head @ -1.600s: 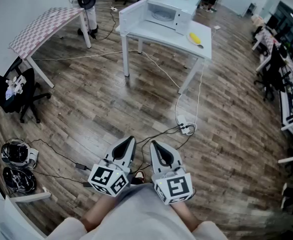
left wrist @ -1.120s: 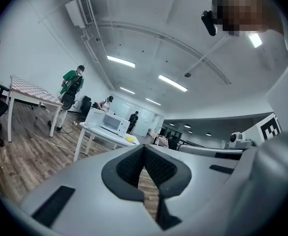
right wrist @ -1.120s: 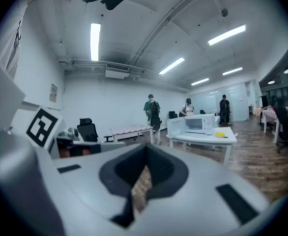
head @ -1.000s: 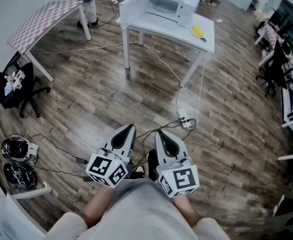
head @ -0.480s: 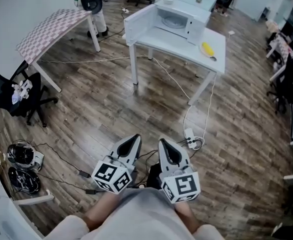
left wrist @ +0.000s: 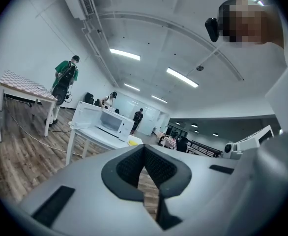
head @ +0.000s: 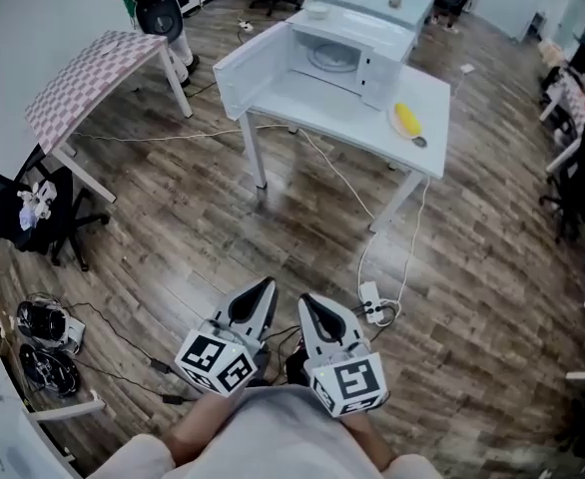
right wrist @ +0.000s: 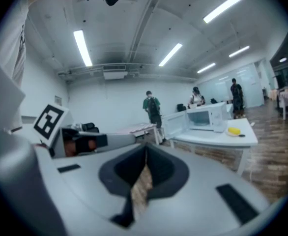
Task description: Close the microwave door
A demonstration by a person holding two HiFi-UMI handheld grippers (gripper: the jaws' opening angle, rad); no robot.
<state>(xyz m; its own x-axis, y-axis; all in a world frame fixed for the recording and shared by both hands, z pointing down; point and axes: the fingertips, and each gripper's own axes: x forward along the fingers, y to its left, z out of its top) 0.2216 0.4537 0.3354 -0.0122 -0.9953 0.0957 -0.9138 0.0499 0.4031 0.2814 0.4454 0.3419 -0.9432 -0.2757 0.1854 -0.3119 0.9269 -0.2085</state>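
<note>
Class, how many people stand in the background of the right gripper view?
3: one person in green left of the microwave, a second person and a third person beyond it. Others may be hidden.

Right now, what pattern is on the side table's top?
Small pink-and-white checks cover the side table; the head view shows it best.

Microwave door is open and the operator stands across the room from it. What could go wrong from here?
1. The power strip lies on the floor between the person and the white table: a likely trip or snag hazard on the approach.
2. The microwave door hangs open past the table's left edge. A hard push from the shut left gripper or right gripper might slide the microwave.
</note>
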